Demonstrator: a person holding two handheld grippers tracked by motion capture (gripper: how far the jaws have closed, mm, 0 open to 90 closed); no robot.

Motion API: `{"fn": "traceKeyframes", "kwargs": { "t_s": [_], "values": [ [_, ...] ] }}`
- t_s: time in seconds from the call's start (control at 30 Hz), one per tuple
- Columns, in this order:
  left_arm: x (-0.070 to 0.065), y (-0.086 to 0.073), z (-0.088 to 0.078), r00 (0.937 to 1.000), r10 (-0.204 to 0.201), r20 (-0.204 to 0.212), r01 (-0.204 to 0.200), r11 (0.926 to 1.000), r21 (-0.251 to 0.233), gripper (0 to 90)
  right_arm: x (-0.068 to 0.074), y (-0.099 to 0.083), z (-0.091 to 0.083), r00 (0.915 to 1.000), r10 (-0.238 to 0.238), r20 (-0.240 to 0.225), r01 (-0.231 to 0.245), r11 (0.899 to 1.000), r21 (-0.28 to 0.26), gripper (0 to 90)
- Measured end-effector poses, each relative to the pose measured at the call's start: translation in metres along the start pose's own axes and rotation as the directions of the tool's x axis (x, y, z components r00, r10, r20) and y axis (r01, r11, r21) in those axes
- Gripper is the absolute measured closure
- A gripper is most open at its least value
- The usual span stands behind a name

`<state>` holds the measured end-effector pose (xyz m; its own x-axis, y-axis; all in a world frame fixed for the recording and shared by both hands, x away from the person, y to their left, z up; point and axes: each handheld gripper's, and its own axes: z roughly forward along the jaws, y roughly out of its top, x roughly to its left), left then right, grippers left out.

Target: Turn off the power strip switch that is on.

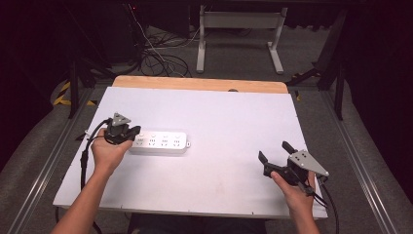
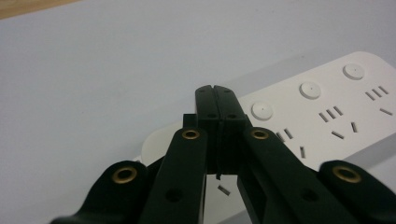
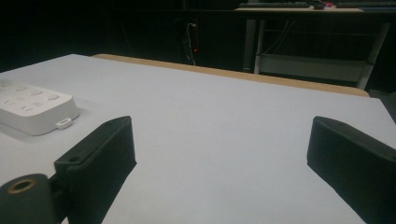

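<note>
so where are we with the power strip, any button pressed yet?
Nothing looks done yet. In hand: the left gripper, jaws shut, hangs over the left end of the power strip, near the first round button; contact can't be told. The right gripper waits open, apart. Left: any press.

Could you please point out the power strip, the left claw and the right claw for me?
power strip (image 1: pixel 163 141), high view, white top face.
left claw (image 2: pixel 217 100), left gripper view, shut tips.
right claw (image 1: pixel 273 151), high view, gap between open tips.

White power strip, black tongs, white table, wooden edge.
</note>
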<state>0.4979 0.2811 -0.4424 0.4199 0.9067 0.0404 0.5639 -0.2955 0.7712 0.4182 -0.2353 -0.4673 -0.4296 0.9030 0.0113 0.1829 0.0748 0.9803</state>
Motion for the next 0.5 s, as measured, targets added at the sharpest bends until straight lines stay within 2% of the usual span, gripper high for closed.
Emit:
{"fn": "traceKeyframes", "kwargs": {
  "t_s": [0.17, 0.33, 0.5],
  "values": [
    [0.0, 0.002, 0.008, 1.0, -0.003, 0.003, 0.003, 0.9991, 0.043, 90.0, 0.001, 0.0, 0.001, 1.0, -0.006, -0.004, 0.006, 1.0, 0.001, 7.8],
    [0.0, 0.003, 0.014, 0.9998, 0.017, -0.001, -0.017, 0.9978, 0.065, 90.0, 0.001, 0.001, 0.001, 1.0, -0.006, -0.003, 0.006, 1.0, 0.0, 7.8],
    [0.001, 0.003, 0.016, 0.9999, 0.013, -0.007, -0.013, 0.9976, 0.069, 90.0, 0.001, 0.001, 0.001, 1.0, 0.001, -0.007, -0.001, 1.0, 0.002, 7.4]
  ]
}}
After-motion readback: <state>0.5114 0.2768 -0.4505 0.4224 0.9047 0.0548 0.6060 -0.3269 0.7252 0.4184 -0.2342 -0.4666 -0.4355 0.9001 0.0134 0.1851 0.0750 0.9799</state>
